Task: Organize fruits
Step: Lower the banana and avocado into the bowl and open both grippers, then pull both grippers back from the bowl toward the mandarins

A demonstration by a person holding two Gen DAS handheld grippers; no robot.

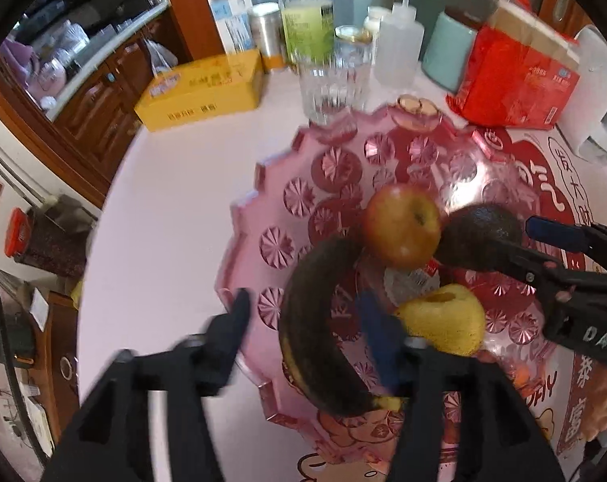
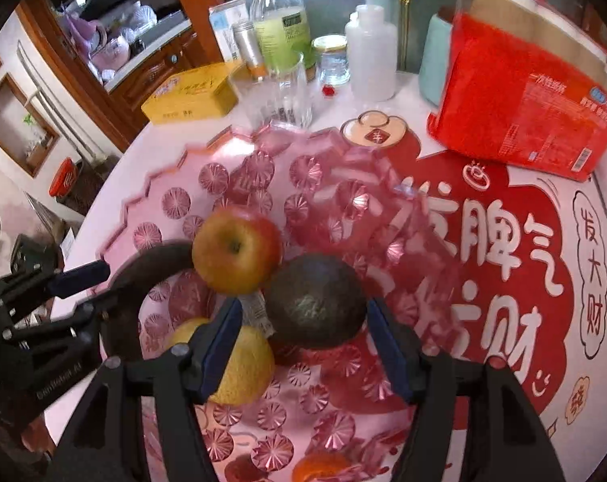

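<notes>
We are holding both grippers open over the pink tray (image 2: 150, 197) — left gripper (image 1: 303, 317) straddling the banana (image 1: 315, 321), right gripper (image 2: 303, 329) straddling the avocado (image 2: 315, 301), not pressing.

A pale table (image 1: 175, 209) bears a pink bowl (image 1: 263, 184), glass (image 1: 331, 76), yellow box (image 1: 203, 88), red packet (image 1: 512, 80).

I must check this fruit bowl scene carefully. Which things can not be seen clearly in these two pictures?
- Banana: left view, its lower end hidden behind the left gripper.
- Yellow fruit: right view, partly covered by a finger of the right gripper.
- Orange fruit: right view, cut by the bottom edge.
- Box: its print is blurred.
</notes>
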